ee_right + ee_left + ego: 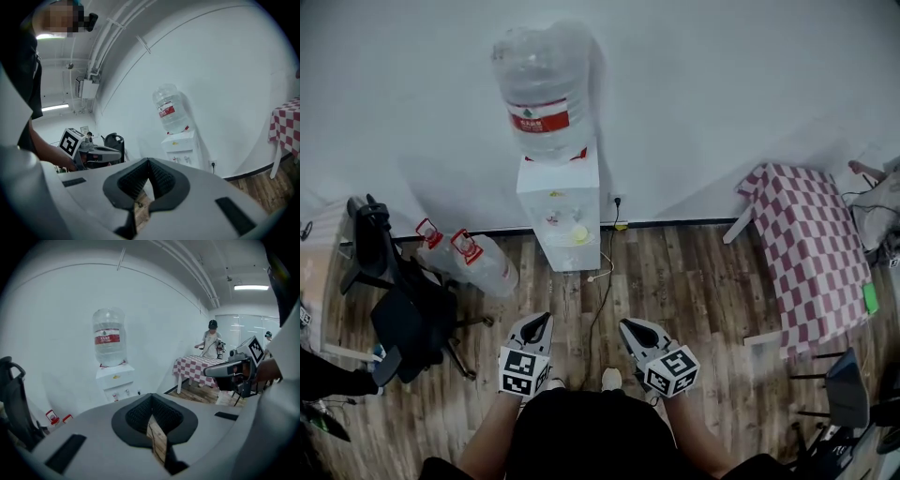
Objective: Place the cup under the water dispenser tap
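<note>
left tool [538, 322] clenched, empty | right tool [631, 327] clenched, empty | both point toward water dispenser [560, 211] across wooden floor [694, 281], seemingly readying approach | cup: maybe pale yellow shape [579, 232] at its taps, unsure

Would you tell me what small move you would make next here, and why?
Probably walk forward toward the water dispenser first. The left gripper and right gripper are both shut with nothing between them, and the dispenser stands against the wall across the wooden floor, likely beyond reach.
</note>
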Available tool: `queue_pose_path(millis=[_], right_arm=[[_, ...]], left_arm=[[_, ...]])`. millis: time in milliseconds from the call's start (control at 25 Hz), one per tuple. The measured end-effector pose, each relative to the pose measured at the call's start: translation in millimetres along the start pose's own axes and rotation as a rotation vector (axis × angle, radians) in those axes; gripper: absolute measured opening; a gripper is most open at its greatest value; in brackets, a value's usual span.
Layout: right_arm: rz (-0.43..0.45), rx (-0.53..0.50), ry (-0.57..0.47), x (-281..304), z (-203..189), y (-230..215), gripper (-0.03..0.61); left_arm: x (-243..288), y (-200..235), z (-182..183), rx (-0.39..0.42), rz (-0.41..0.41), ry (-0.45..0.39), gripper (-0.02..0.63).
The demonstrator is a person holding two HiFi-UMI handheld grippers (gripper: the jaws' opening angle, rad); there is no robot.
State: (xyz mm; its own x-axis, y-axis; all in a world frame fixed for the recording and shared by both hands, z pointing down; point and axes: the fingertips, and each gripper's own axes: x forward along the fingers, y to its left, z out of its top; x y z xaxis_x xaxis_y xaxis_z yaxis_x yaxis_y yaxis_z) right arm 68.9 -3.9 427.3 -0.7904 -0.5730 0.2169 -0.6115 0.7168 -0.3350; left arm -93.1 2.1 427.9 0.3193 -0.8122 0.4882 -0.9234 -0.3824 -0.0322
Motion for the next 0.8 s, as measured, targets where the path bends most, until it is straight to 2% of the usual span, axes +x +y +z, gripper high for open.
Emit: queue_pose_path(millis=[240,520,800], right_arm=[[-0.069,-0.012,0.014,-3.7,0.5,19.2,0.021],[-0.163,-0.038,0.012,2.0,10.8,35.4,0.021],[-0.185,-0.045,0.02,14.4,9.7,47.1,0.021]], left_arm=[[-26.0,14.1,4.8,0.0,-0.042,-0.058,0.015],[-50.0,48.5,-9.6,-0.046,-0.036,-0.081,0.015],[-60.8,71.4,-18.0,-0.055,-0.017,-0.088,0.015]])
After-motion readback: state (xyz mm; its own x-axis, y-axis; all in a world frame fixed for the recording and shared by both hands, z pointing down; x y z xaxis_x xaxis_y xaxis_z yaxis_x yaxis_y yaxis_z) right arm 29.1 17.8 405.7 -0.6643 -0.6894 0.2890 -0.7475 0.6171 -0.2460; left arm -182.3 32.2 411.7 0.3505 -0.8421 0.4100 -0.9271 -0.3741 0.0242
